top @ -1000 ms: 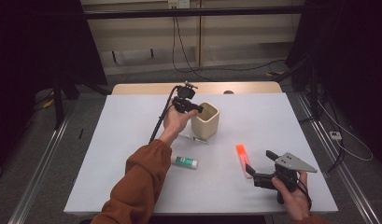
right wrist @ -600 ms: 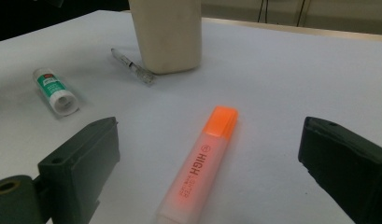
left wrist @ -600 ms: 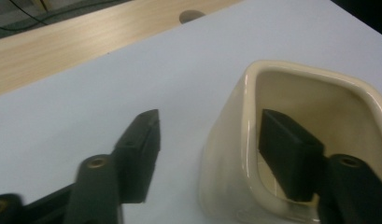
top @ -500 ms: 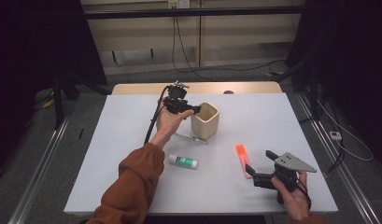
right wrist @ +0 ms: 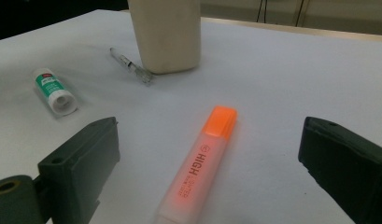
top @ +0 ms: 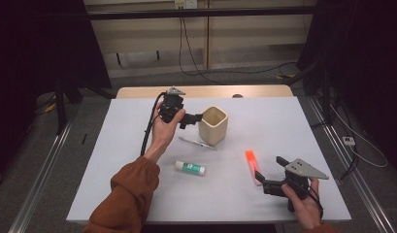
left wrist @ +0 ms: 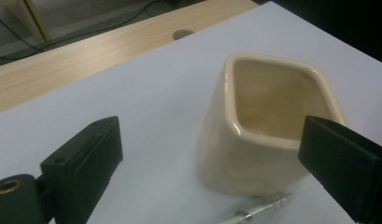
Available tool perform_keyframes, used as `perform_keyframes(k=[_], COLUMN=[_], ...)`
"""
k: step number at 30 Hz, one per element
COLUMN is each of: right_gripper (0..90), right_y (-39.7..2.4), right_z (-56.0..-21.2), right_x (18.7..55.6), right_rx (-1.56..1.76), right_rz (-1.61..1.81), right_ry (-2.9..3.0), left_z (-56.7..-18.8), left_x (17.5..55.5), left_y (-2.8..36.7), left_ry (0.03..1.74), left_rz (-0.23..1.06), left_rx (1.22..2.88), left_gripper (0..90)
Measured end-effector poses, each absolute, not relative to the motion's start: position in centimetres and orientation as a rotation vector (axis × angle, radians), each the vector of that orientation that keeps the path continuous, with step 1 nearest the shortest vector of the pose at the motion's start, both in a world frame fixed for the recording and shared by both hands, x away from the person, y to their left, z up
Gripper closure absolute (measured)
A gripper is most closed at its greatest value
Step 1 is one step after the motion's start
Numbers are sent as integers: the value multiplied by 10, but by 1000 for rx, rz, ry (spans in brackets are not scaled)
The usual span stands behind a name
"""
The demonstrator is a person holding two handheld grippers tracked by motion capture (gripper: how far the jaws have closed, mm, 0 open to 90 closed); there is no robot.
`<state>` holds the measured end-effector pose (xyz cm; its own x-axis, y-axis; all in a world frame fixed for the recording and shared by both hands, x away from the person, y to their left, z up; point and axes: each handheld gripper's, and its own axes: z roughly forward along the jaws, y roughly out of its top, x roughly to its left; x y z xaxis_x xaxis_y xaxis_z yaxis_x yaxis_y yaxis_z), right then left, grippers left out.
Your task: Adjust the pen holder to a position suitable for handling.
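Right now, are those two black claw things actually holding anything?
No. The left gripper is open beside the cream cup, and the right gripper is open around the orange highlighter without touching it.

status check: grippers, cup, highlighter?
Left gripper open, empty, beside the cup. Right gripper open, highlighter lying between its jaws, not gripped. Pen against cup's base; glue stick apart.
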<state>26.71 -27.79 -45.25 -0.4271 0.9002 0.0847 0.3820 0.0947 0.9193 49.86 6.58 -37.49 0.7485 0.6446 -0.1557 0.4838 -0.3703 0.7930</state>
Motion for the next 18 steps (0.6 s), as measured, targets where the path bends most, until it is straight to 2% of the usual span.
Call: perform_keyframes(k=[18], right_gripper=[52], right_y=[-279], right_z=[-453], right_x=[268], right_rx=[1265], right_rz=[1303], right_ry=[1859], left_z=[-369], left_x=[458], left_y=[100], left_ry=[782], left_rz=[329], left_rx=[1968], left_gripper=[57])
